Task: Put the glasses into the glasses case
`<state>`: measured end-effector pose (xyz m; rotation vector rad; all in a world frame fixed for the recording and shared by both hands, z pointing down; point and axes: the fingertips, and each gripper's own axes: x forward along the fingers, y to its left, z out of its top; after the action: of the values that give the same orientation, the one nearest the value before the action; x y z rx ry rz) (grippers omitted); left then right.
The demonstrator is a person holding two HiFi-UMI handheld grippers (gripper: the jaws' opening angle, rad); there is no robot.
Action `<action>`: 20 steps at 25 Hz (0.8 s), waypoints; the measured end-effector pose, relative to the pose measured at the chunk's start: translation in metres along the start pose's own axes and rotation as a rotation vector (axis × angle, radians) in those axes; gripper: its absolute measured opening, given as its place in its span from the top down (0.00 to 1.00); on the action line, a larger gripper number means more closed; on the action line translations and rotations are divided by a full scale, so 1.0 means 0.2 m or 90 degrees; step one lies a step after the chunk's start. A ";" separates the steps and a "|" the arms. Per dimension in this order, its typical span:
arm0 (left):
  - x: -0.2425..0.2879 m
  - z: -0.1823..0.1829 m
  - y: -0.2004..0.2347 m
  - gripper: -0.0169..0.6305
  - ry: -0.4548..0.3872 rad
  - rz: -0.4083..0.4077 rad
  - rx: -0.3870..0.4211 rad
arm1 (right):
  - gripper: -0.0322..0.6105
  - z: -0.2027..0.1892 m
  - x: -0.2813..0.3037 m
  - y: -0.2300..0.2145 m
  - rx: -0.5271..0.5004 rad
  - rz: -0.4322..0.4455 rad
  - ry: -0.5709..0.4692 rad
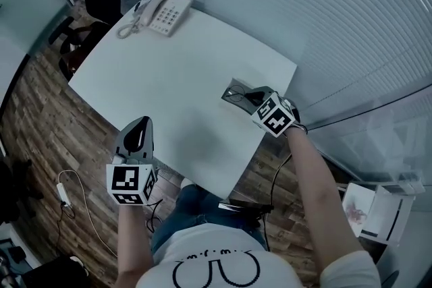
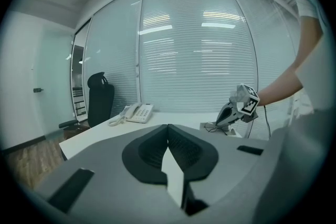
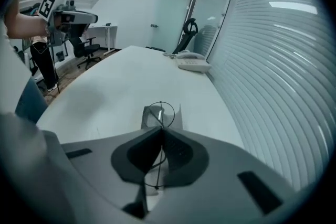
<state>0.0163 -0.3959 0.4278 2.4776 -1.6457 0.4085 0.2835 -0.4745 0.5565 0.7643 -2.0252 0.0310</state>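
**Asker:** What is your right gripper (image 3: pixel 160 129) holding?

**Operator:** Its jaws are pinched together on a pair of thin black wire-framed glasses (image 3: pixel 160 114). One round rim sticks out past the tips, hanging directly over the open grey glasses case (image 3: pixel 149 117). I cannot tell whether the frame touches the case.

**Asker:** Where does that case sit?

**Operator:** It lies open on the white table (image 1: pixel 175 64), near the table's right-hand edge, and my right arm reaches in over that edge to it.

**Asker:** And the other tool?

**Operator:** My left gripper (image 1: pixel 138 125) is well apart from the case, off to its left above the table's near edge. Its jaws are closed together with nothing between them, and it points level across the tabletop.

**Asker:** Anything else around?

**Operator:** Only a white corded desk telephone (image 1: pixel 164 10), well away from the case at the table's far corner, beside the slatted window blinds.
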 end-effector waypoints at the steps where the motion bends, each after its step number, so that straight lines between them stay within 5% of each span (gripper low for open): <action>1: 0.00 -0.01 0.00 0.95 0.001 0.001 -0.007 | 0.92 -0.01 0.02 -0.01 -0.005 -0.009 0.011; 13: -0.05 -0.06 0.05 0.95 0.002 0.016 -0.051 | 0.92 -0.08 0.11 0.11 -0.063 -0.034 0.081; 20: -0.09 -0.08 0.06 0.95 0.000 0.011 -0.062 | 0.83 -0.08 0.08 0.15 -0.023 -0.025 0.086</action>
<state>-0.0038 -0.3807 0.4369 2.3947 -1.6477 0.3229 0.2732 -0.4532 0.5864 0.7593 -1.8771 0.0225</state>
